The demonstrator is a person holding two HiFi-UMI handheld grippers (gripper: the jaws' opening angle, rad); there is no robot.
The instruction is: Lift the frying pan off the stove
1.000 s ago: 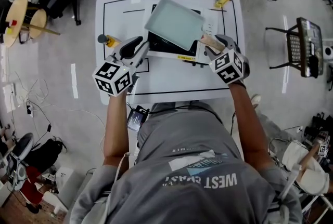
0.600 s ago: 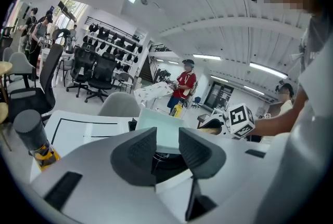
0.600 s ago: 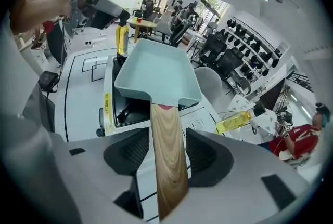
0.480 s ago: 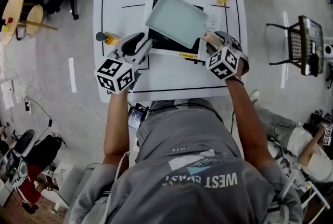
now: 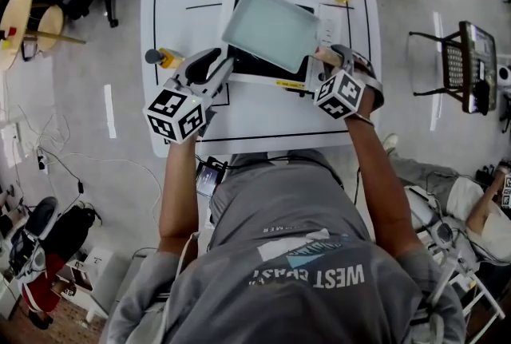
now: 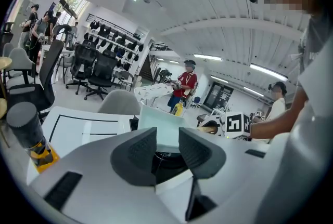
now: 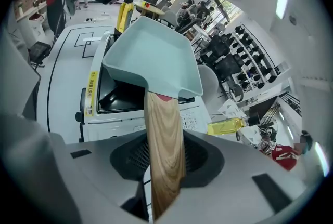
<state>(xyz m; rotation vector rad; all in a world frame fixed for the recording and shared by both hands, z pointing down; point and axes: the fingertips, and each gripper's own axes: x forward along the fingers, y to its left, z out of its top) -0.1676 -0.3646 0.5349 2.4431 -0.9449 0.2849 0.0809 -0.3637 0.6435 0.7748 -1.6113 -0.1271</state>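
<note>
At a white table [image 5: 263,117], the right gripper [image 7: 165,160] has just been closing its jaws, which now pinch the wooden handle [image 7: 161,114] of the pale green frying pan [image 5: 270,29]. The pan sits over the black-topped stove [image 5: 254,69], with no lift apparent yet. The left gripper [image 6: 166,147] hovers at the stove's near left corner, jaws slightly apart with nothing between them; the grasp looks made, and only the raising remains.

White table [image 5: 255,117], stove [image 5: 252,75], two bottles [image 5: 164,58]
</note>
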